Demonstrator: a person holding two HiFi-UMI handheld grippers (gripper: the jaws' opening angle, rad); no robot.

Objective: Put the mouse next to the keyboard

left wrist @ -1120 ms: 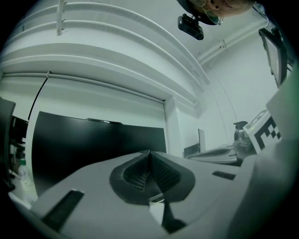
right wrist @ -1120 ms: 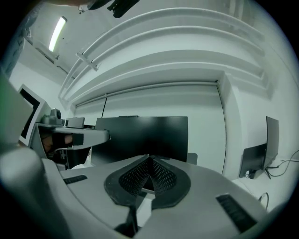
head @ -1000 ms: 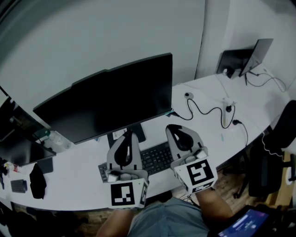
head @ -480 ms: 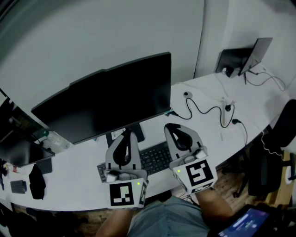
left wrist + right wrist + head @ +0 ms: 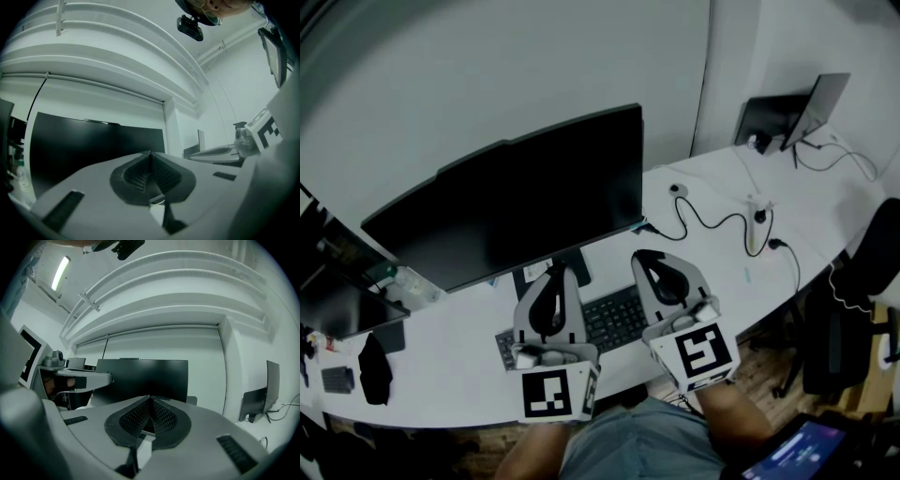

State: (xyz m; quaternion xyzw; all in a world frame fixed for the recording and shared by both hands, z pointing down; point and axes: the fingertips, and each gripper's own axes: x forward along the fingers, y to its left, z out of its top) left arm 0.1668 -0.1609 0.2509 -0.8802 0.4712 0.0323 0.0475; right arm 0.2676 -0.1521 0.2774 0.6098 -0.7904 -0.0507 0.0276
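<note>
Grey jaws are pressed together, nothing between them, on the left gripper and right gripper, held above the black keyboard. Beyond the keyboard a dark monitor is seen. The mouse cannot be made out.

Left gripper and right gripper side by side over keyboard, before dark monitor on white desk; cables at right.
</note>
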